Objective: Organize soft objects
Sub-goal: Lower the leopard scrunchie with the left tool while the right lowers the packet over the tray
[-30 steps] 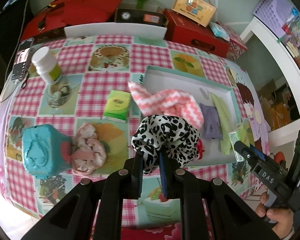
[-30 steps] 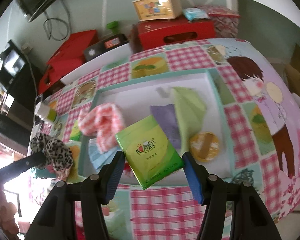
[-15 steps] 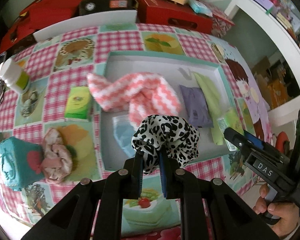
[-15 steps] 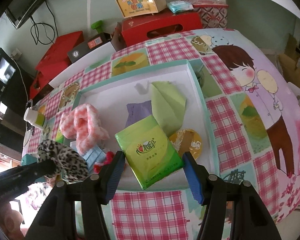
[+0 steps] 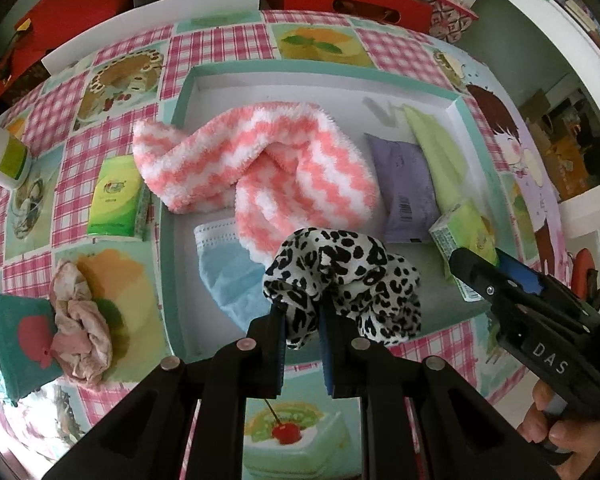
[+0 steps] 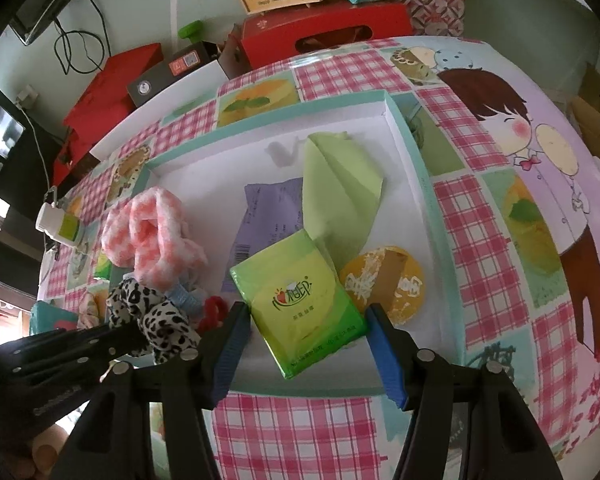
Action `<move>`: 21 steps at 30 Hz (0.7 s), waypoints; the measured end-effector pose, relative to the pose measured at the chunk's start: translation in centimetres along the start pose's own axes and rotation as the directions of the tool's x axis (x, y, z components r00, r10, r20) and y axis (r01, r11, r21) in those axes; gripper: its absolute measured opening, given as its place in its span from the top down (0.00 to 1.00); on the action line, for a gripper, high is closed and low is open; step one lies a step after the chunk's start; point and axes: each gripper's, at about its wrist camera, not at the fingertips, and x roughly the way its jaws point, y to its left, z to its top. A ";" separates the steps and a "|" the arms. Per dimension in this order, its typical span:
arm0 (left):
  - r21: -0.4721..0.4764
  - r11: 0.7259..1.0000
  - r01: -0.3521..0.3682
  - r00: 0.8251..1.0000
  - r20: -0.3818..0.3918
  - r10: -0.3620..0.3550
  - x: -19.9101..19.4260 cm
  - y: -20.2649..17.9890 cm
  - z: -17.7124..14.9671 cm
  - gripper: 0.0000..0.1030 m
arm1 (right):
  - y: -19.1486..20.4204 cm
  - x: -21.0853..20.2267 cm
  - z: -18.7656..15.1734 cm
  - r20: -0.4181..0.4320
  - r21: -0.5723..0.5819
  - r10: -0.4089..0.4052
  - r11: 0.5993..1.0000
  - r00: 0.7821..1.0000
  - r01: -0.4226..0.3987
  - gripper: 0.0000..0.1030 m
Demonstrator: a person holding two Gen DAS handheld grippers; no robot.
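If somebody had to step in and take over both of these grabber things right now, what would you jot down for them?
Left gripper: fingers shut on the leopard scrunchie, held above the tray.
Right gripper: fingers shut on a green tissue pack, over the tray's near right part.
Already in the tray: pink zigzag towel, blue mask, purple pack, green cloth.
Left on the tablecloth: pink scrunchie, second tissue pack, teal box.

"DAS" on right gripper (image 5: pixel 496 276)
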 end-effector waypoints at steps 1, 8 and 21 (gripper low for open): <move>-0.004 1.000 0.000 1.000 0.000 0.000 0.2 0.1 0.1 0.85 | 0.0 0.1 0.1 -0.001 -0.001 0.001 1.000 1.000 -0.001 0.39; -0.011 1.000 0.000 1.000 0.002 0.000 1.3 0.1 1.2 0.85 | 0.3 1.2 0.7 -0.006 -0.015 -0.004 1.000 1.000 0.004 0.39; -0.027 1.000 0.004 1.000 0.012 -0.004 1.8 0.2 3.2 0.85 | 0.6 1.7 1.9 0.002 -0.031 -0.016 0.999 1.000 0.016 0.39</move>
